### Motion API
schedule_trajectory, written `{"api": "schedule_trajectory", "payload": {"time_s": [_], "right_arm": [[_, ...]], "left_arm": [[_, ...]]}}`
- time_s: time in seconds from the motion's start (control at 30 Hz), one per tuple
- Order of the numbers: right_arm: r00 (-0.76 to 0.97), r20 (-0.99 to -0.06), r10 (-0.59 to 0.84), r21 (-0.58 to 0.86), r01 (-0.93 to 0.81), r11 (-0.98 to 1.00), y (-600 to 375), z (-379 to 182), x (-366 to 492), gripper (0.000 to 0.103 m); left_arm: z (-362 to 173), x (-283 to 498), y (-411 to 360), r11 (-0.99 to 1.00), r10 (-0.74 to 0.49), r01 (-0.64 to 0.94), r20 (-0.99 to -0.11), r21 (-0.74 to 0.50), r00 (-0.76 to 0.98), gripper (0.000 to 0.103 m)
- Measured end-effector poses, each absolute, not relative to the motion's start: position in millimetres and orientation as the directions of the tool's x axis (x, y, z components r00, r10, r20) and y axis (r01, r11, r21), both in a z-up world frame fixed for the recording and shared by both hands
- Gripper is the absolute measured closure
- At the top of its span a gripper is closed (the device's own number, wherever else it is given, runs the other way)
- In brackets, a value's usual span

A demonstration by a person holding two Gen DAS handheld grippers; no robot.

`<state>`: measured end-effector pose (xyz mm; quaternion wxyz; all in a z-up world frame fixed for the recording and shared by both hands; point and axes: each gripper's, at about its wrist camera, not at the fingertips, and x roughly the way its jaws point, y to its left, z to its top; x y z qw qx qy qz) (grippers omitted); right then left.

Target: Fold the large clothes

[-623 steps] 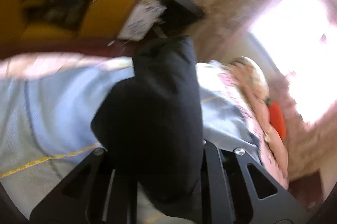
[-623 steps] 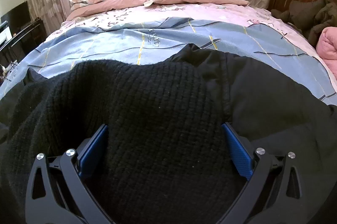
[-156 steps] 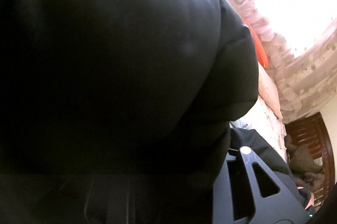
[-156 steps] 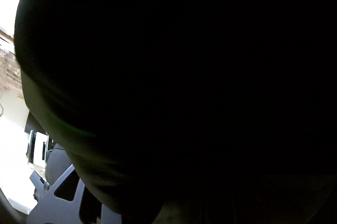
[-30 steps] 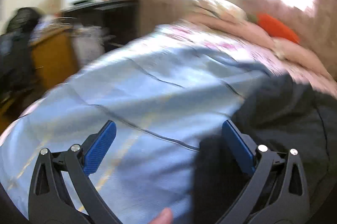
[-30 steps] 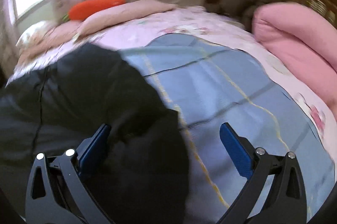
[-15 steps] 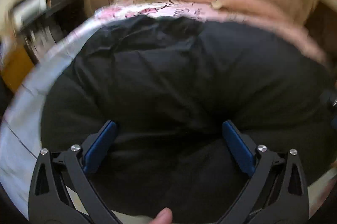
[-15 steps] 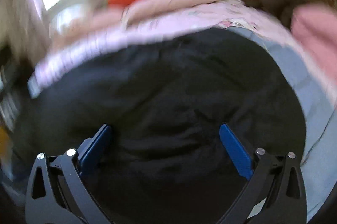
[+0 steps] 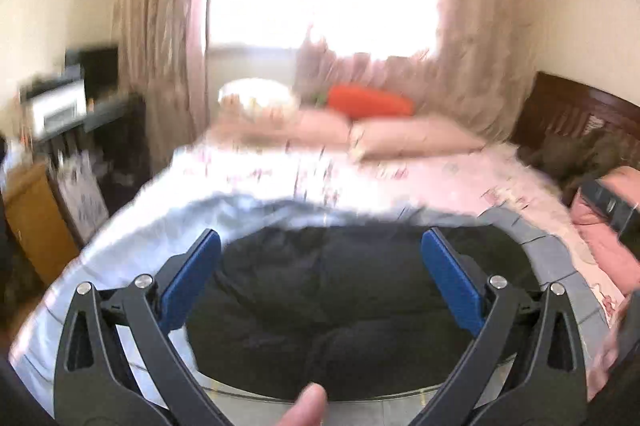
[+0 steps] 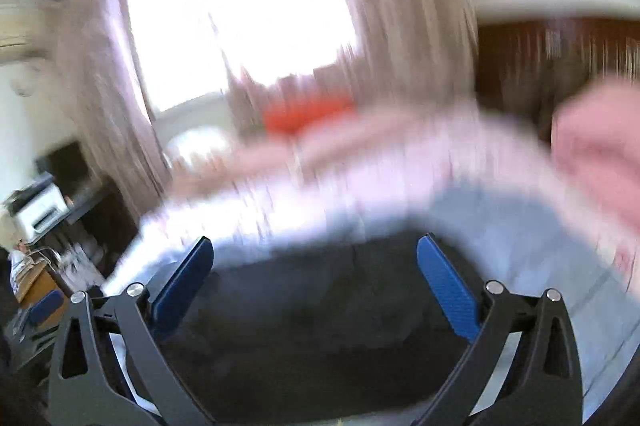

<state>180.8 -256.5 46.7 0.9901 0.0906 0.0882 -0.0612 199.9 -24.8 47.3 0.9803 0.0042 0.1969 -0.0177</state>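
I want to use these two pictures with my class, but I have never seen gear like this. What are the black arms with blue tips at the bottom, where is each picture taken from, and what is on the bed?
There is no robot here. A person holds a two-finger tool in each hand, and each tool has a wide-angle camera looking forward along its fingers. One picture comes from the left gripper, the other from the right gripper. The blue strips are the pads on the fingers.

Both grippers are open and hold nothing. A fingertip of the person shows at the bottom edge of the left view.

On the bed lies a black garment, resting on a light blue sheet. Pillows and an orange cushion sit at the far side by the window. The right picture is badly blurred, so finer detail cannot be read there.
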Motion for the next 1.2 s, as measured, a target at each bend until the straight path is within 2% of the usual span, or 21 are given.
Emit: {"api": "schedule_trajectory", "payload": {"time_s": [0.07,0.13,0.17,0.3,0.37,0.47,0.57,0.67,0.73,0.83,0.93,1.07,1.2], "right_arm": [[0.972,-0.128,-0.196,0.087,0.207,0.974,-245,74,140,0.001],[0.979,-0.067,-0.193,0.133,0.201,0.971,-243,88,92,0.001],[0.982,-0.074,-0.174,0.178,0.184,0.967,-245,91,73,0.001],[0.970,-0.242,-0.038,0.265,0.104,0.959,-254,84,37,0.001],[0.961,-0.275,-0.034,0.239,0.102,0.966,-250,77,17,0.001],[0.944,-0.316,-0.091,0.111,0.132,0.985,-242,52,-8,0.001],[0.910,-0.403,-0.095,0.091,0.143,0.986,-233,22,-23,0.001],[0.858,-0.514,-0.017,0.180,0.127,0.976,-233,-7,-31,0.001],[0.848,-0.531,0.010,0.199,0.113,0.973,-226,-14,-30,0.001],[0.841,-0.541,-0.003,0.152,0.101,0.983,-216,-14,-24,0.001],[0.842,-0.540,-0.020,0.128,0.105,0.986,-208,-13,-22,0.001],[0.826,-0.561,-0.056,0.075,0.118,0.990,-205,-15,-17,0.001],[0.813,-0.580,-0.045,0.085,0.116,0.990,-212,-22,-10,0.001]], "left_arm": [[68,169,-36,0.997,-0.061,0.076,-0.362,0.029,0.930,0.002],[79,127,-46,0.994,-0.079,0.100,-0.330,0.045,0.941,0.002],[84,103,-48,0.995,-0.067,0.089,-0.322,0.053,0.944,0.002],[84,56,-39,0.996,-0.070,0.089,-0.375,0.032,0.924,0.002],[79,33,-34,0.995,-0.071,0.093,-0.366,0.042,0.928,0.002],[57,-2,-18,0.997,-0.031,0.055,-0.380,0.053,0.924,0.002],[32,-21,2,1.000,-0.028,0.025,-0.438,-0.012,0.899,0.002],[19,-24,12,0.994,-0.095,0.059,-0.482,-0.090,0.871,0.002],[15,-22,11,0.995,-0.090,0.062,-0.481,-0.073,0.872,0.002],[4,-20,9,0.999,-0.033,0.038,-0.477,0.001,0.878,0.002],[0,-13,12,0.998,-0.058,0.050,-0.506,-0.031,0.860,0.002],[-2,-7,7,0.999,-0.048,0.049,-0.514,-0.012,0.856,0.002],[-4,-2,7,0.999,-0.051,0.048,-0.527,-0.019,0.849,0.002]]}}
